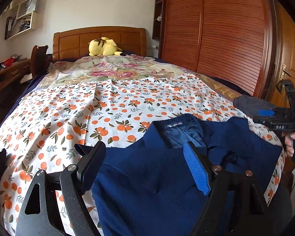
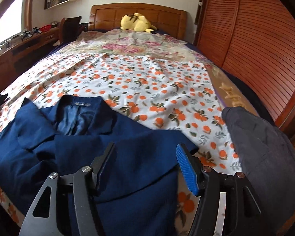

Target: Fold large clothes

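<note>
Left gripper [image 1: 145, 153]: jaws spread wide, nothing pinched; both fingers hung over the navy jacket [image 1: 147, 177], the blue-ribbed pad [image 1: 196, 173] on the right finger facing inward above the cloth. Whether the tips touched the fabric could not be told.

Right gripper [image 2: 145, 153]: jaws likewise parted, empty, poised over the jacket's [image 2: 88, 147] right-hand portion near its edge. In the left wrist view this gripper [image 1: 265, 116] appeared at the frame's right margin, with a hand [image 1: 291, 143] on its handle.

Navy jacket: lay flat at the near end of the bed, lining partly exposed. Collar and label [image 1: 174, 125] pointed away toward the headboard [image 1: 100, 39], so the long axis ran roughly along the bed's length, hem toward the cameras. Front panels overlapped, with creases across the body.

Orange-print sheet [image 1: 108, 108]: spread under the jacket, covering the near half of the bed.

Pink floral cover [image 1: 112, 70]: beyond the sheet, toward the headboard.

Dark grey garment [image 2: 261, 147]: bundled at the bed's right edge, just beside the right gripper.

Yellow plush toy [image 1: 104, 47]: against the headboard.

Slatted wooden wardrobe [image 1: 216, 29]: along the bed's right side.
</note>
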Demonstrator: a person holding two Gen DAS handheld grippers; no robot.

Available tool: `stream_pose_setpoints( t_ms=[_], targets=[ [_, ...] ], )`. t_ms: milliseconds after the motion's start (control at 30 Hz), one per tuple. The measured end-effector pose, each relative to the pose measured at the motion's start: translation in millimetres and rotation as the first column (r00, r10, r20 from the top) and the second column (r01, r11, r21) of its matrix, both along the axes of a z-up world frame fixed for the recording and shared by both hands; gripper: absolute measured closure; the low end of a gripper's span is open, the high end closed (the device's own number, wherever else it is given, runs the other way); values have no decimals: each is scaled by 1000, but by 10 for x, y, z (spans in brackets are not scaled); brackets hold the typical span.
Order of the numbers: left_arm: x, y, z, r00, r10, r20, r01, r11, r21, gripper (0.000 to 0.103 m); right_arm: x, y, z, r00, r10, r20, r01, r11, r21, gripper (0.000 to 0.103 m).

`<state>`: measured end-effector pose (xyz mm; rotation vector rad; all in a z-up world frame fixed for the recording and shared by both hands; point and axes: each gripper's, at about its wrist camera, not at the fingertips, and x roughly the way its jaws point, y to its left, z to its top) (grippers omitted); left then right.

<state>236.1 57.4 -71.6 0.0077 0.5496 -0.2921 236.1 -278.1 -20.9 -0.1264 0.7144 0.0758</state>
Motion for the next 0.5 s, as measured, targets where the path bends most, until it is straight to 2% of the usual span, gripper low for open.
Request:
stream_pose_setpoints(
  t_ms=[167, 333, 500],
  targets=[
    [-39, -78, -77, 1000, -21, -5, 21, 999, 43, 21, -145, 383, -59, 992, 115, -41, -115, 993, 22, 38],
    [-35, -64, -137, 1000, -15, -22, 16, 999, 36, 21, -230, 744, -224, 967, 231, -110, -230, 973, 14, 38],
    [-29, -3, -189, 999, -13, -42, 13, 1000, 11, 21, -212, 830, -353, 956, 251, -155, -255, 967, -7, 38]
  ],
)
